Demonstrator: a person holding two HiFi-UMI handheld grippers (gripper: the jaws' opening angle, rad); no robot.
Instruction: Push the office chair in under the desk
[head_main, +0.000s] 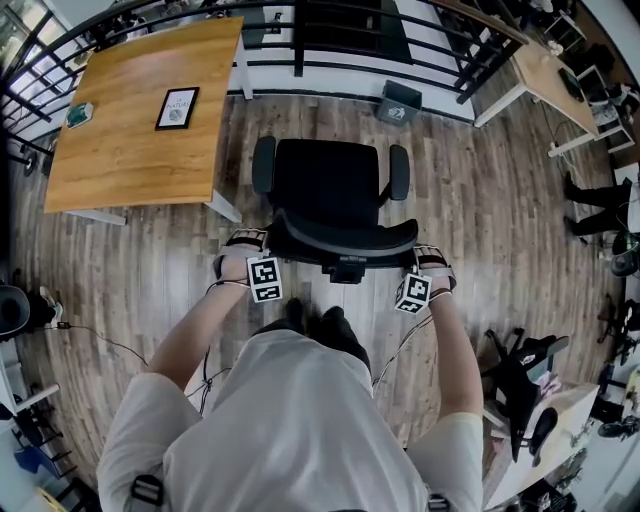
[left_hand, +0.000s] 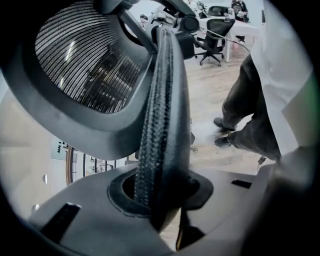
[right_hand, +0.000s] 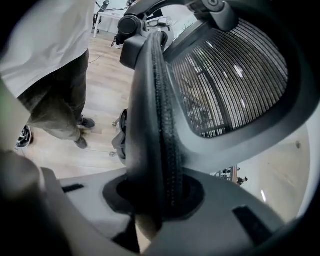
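Note:
A black office chair (head_main: 330, 185) stands on the wood floor, to the right of the wooden desk (head_main: 130, 135), its seat facing away from me. I stand behind its curved backrest (head_main: 340, 240). My left gripper (head_main: 248, 252) is at the backrest's left end and my right gripper (head_main: 428, 266) at its right end. In the left gripper view the backrest's padded rim (left_hand: 162, 115) runs between the jaws of the left gripper (left_hand: 161, 200), which is shut on it. The right gripper (right_hand: 152, 200) is likewise shut on the rim (right_hand: 152, 120). The mesh back (right_hand: 235, 85) fills the rest.
A framed picture (head_main: 177, 108) and a small teal thing (head_main: 79, 114) lie on the desk. A dark bin (head_main: 399, 101) stands beyond the chair by a black railing (head_main: 330, 45). Another desk (head_main: 550, 75) is at the far right, a second black chair (head_main: 525, 375) at the near right.

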